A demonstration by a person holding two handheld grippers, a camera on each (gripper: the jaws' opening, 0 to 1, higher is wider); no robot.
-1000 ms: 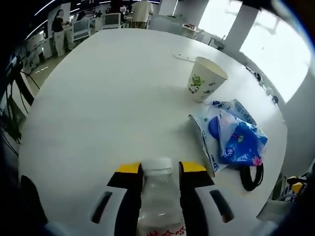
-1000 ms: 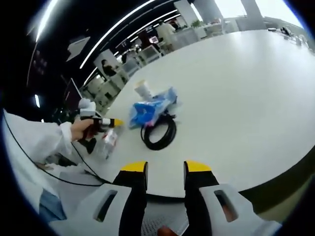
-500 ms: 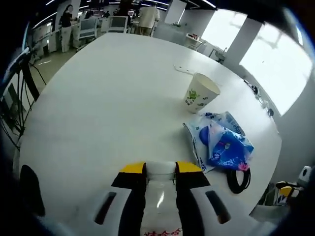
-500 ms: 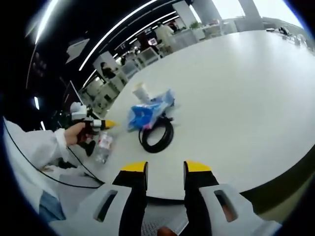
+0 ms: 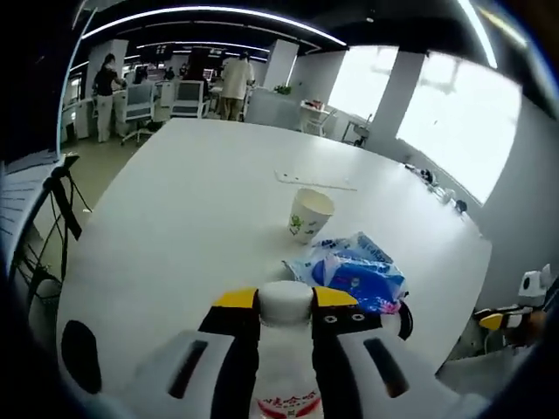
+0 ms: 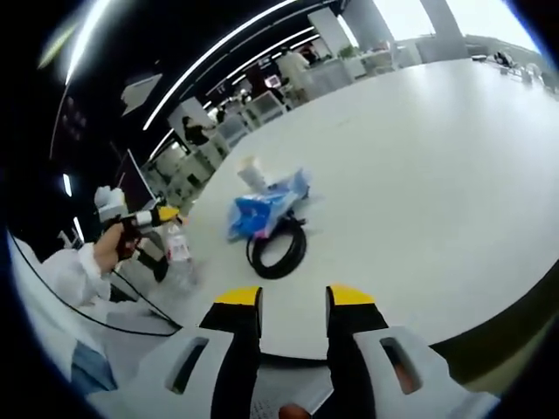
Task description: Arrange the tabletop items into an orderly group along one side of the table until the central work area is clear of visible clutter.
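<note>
Left gripper view, a wide white bench (image 5: 175, 218) runs away toward twelve o'clock, with an open office and standing people far behind it. On the bench at about two o'clock lies a crumpled blue and white plastic bag (image 5: 354, 278), touching a coiled black cable (image 5: 404, 321) at its four o'clock edge. Just beyond the bag at one o'clock stands a white paper cup (image 5: 309, 215), upright, with a flat white sheet (image 5: 314, 182) past it. The left gripper (image 5: 286, 301) has its yellow-tipped fingers closed on a clear water bottle (image 5: 286, 367), white cap between them. Compared with a second ago the bench has dropped lower in this view and the bottle sits higher, so the bottle appears lifted off the surface

In the right gripper view the same bottle (image 6: 177, 249) hangs in the air at nine o'clock, clear of the bench edge, held from above. That suggests it is being carried to join the bag, cup and cable cluster. The right gripper (image 6: 293, 301) hovers near the bench rim with its fingers parted and holding nothing
</note>
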